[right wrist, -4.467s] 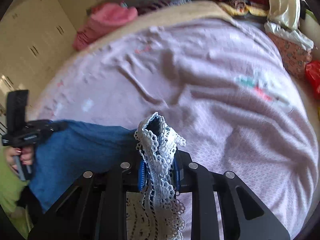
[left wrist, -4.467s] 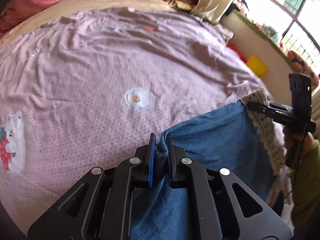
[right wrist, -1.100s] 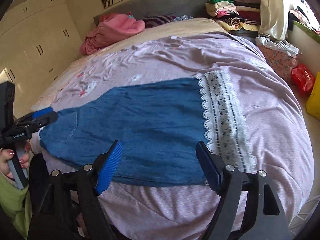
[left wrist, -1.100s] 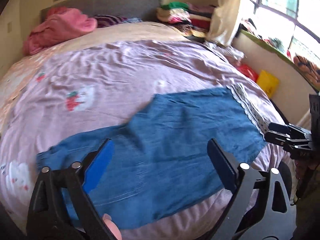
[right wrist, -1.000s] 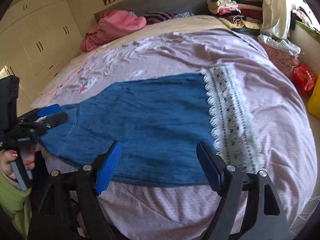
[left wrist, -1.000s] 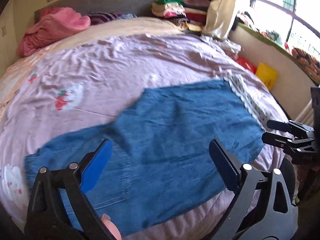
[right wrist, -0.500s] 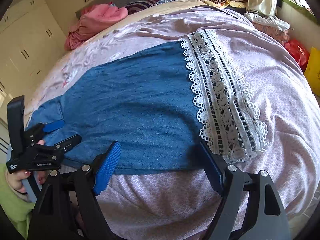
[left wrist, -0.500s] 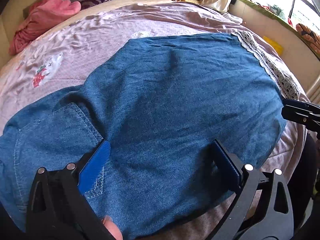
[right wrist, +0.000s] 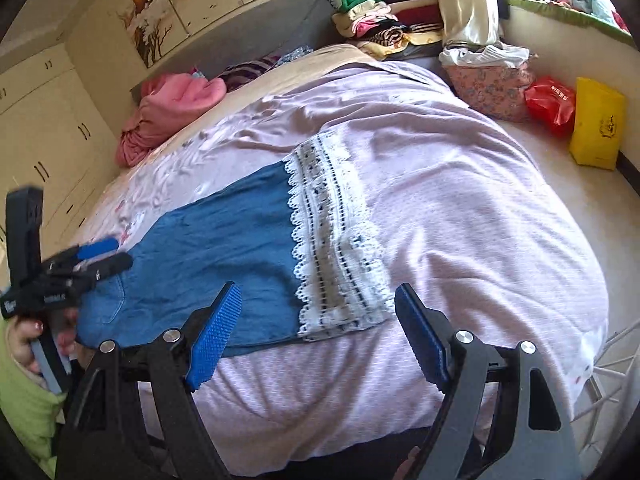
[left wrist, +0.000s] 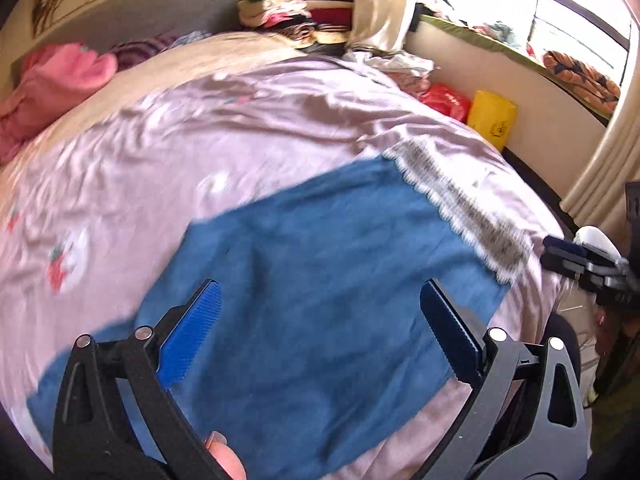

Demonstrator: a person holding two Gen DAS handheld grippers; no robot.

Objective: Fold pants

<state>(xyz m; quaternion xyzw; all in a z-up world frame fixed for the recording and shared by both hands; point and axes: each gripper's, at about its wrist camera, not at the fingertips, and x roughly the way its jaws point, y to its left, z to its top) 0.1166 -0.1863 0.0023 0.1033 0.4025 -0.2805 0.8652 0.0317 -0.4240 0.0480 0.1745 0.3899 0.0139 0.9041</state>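
The blue denim pants with a white lace hem band (right wrist: pixel 224 248) lie spread flat on the bed covered by a pale pink printed sheet (right wrist: pixel 460 208), near its front edge. Only the right wrist view shows the cream wardrobe doors (right wrist: pixel 44 148), the tree paintings above the grey headboard (right wrist: pixel 188 4), the floral fabric bag (right wrist: pixel 488 88) and the person's lime-green sleeve (right wrist: pixel 20 392). Only the left wrist view shows the bright window (left wrist: pixel 560 12) and a strawberry print on the sheet (left wrist: pixel 56 268). Both show the yellow bag (left wrist: pixel 490 120) and the red plastic bag (left wrist: pixel 444 100); their printing is too small to read, as is the white lettering on the left claw's body. The left claw (left wrist: pixel 318 328) is spread wide above the denim, gripping nothing. The right claw (right wrist: pixel 316 328) is likewise spread, over the lace hem, empty.
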